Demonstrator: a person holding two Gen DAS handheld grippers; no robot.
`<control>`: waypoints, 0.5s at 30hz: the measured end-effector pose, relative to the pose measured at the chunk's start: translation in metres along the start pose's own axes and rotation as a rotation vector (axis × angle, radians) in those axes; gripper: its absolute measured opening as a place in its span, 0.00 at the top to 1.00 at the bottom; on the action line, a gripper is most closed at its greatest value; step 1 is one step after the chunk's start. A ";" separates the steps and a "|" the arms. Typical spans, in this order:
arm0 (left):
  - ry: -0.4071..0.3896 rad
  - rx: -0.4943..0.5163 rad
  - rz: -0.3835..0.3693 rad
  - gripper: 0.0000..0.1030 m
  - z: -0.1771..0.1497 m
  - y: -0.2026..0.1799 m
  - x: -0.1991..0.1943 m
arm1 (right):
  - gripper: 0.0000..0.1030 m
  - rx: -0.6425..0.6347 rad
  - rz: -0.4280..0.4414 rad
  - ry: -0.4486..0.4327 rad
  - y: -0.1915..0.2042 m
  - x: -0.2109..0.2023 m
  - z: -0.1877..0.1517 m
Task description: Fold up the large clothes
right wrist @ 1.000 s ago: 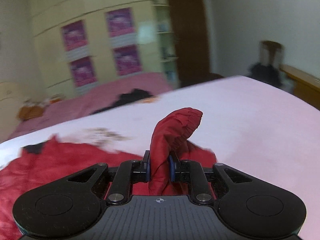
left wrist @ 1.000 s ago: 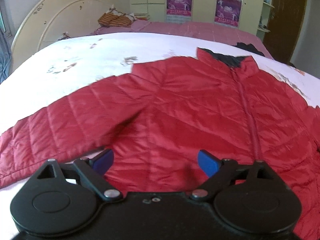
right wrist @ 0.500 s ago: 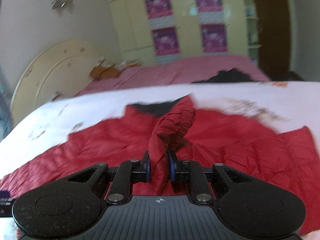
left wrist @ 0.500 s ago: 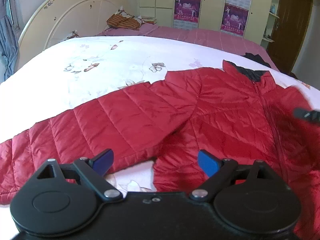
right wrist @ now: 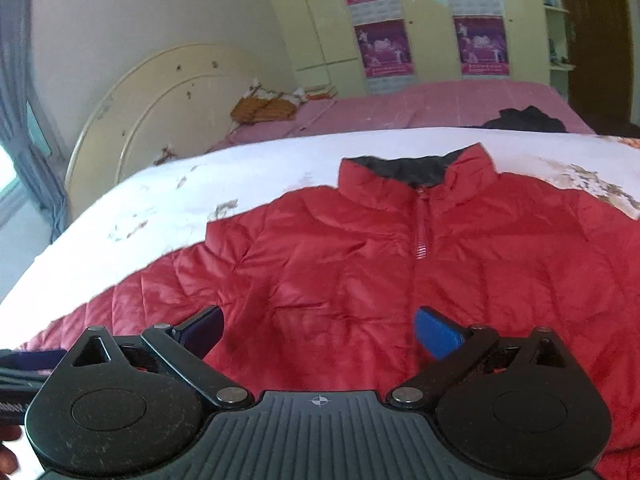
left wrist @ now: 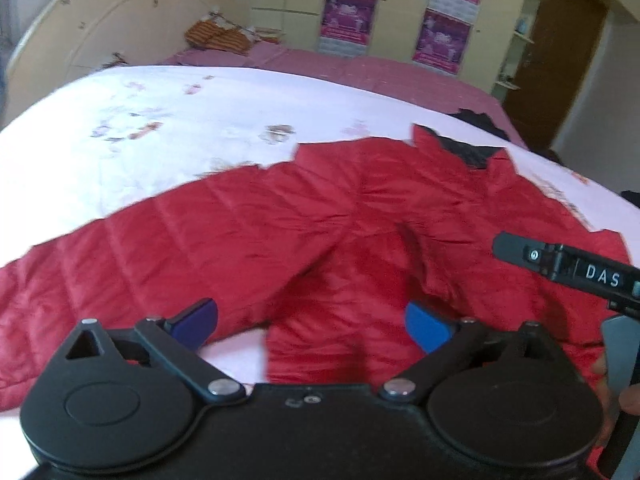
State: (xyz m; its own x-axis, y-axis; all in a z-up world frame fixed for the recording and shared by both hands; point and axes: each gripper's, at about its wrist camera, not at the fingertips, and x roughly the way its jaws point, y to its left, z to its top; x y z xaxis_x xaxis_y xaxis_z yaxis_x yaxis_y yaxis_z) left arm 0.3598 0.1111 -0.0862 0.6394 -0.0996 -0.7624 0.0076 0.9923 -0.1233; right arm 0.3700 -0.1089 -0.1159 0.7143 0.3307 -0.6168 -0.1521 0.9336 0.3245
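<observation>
A: Jacket (right wrist: 360, 272) first. Both sets of jaws are opening wide, and nothing sits between the pads of either. The right gripper (right wrist: 318, 330) hangs over the chest, just below the zip (right wrist: 420, 236); the left gripper (left wrist: 312, 322) is over the hem, beside the armpit.

B: Where does the jacket lie?

A: Front up on the white sheet (left wrist: 180, 128), collar (right wrist: 412, 168) toward the pink bed (right wrist: 440, 100) behind. One sleeve (left wrist: 120, 264) runs out flat to the left edge.

B: What could spoil things from here?

A: I'd judge the fabric slick and puffy, so a shallow pinch may catch only the top layer and drag it askew. The grippers are also near each other; the right one shows at the edge of the left view, and they could knock together.
</observation>
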 end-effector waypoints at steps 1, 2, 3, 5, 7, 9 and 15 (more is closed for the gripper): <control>0.003 0.005 -0.023 0.02 0.001 -0.006 0.002 | 0.02 0.004 -0.015 -0.012 -0.004 -0.006 0.003; 0.006 0.012 -0.041 0.01 0.001 -0.011 0.005 | 0.02 0.002 -0.036 -0.021 -0.008 -0.012 0.004; 0.012 0.020 -0.059 0.01 0.002 -0.018 0.009 | 0.02 -0.003 -0.059 -0.031 -0.014 -0.020 0.004; 0.029 0.027 -0.089 0.01 0.003 -0.029 0.020 | 0.02 -0.016 -0.108 -0.050 -0.024 -0.034 0.004; 0.048 0.014 -0.122 0.02 0.006 -0.040 0.032 | 0.02 -0.031 -0.159 -0.065 -0.036 -0.048 0.000; 0.056 -0.012 -0.172 0.09 0.010 -0.048 0.043 | 0.02 -0.033 -0.211 -0.074 -0.048 -0.059 -0.006; 0.067 -0.030 -0.201 0.64 0.016 -0.067 0.074 | 0.03 0.029 -0.307 -0.093 -0.089 -0.088 -0.016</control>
State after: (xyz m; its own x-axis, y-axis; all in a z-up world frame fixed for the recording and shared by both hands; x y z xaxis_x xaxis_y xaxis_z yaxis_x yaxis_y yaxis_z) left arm 0.4187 0.0385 -0.1247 0.5749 -0.3008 -0.7609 0.1059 0.9495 -0.2954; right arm 0.3099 -0.2190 -0.1018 0.7835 0.0189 -0.6211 0.0989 0.9830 0.1547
